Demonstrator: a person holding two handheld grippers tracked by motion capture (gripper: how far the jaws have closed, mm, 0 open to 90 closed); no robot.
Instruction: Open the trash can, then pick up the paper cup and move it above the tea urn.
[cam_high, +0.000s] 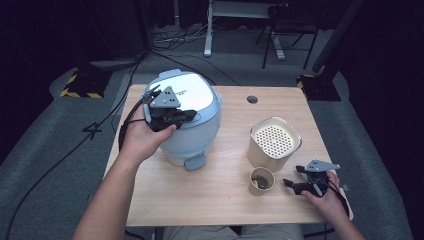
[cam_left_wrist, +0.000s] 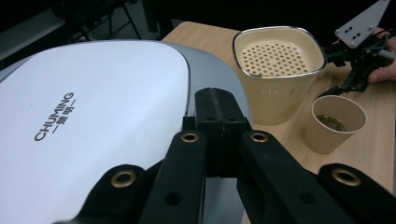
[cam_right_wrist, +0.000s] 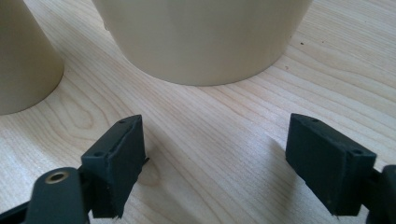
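Reading from left to right, with the rice cooker as your landmark:

Rice cooker (cam_high: 187, 117): you have a rounded white-and-grey appliance on the left half of the wooden table (cam_high: 220, 200). Its flat white lid carries dark lettering, its body is pale grey-blue, and a small grey tab juts from its near side. The lid lies down on the body.

Left gripper (cam_high: 189, 115): your left hand holds it over the cooker's lid, toward the lid's near left edge. In the left gripper view the two black pads are pressed flat against each other with nothing between them, just above the lid's grey rim.

Beige container (cam_high: 274, 143): it stands upright to the right of the cooker, squarish with rounded corners, and a perforated insert shows inside its top.

Paper cup (cam_high: 262, 181): it stands just beside the container, on its near side, well right of the cooker, with something dark at its bottom.

Right gripper (cam_high: 289, 185): it rests low at the table, farthest right of the cooker, next to the cup. Its jaws stand well apart and hold nothing; bare wood shows between them.
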